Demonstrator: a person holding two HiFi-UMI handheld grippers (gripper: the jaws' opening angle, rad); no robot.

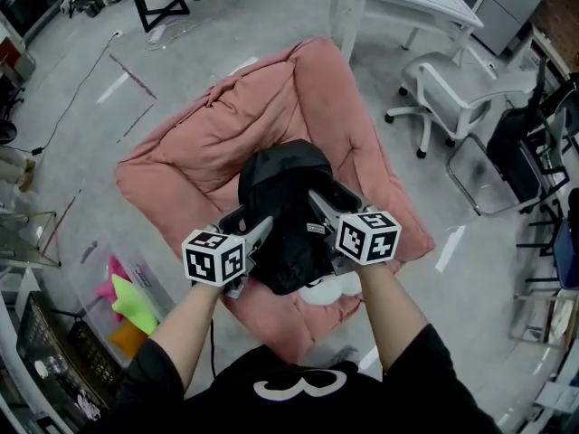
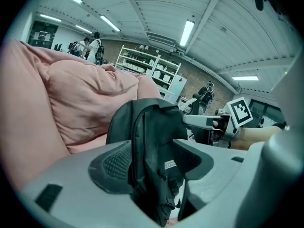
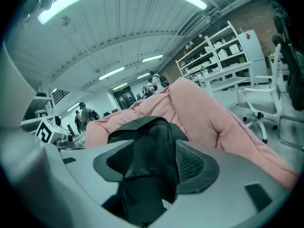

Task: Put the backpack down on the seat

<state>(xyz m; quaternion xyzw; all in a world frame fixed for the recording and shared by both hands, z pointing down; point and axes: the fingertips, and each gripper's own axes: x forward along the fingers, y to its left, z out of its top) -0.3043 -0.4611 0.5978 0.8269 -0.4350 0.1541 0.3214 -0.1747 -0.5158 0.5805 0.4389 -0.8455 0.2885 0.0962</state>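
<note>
The black fabric backpack (image 1: 282, 208) sits on the pink padded seat (image 1: 181, 165). Your left claw (image 1: 257, 235) and right claw (image 1: 318, 208) gape wide around it. Next, withdraw both clear.

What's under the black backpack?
The pink seat cushion lies under the backpack. A white patch peeks out at its near edge; what it is, and the cushion directly beneath, are covered.

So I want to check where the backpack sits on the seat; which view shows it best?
Head view: it shows most of the backpack from above, resting on the pink seat. The gripper views show only black fabric close up, the seat behind.
</note>
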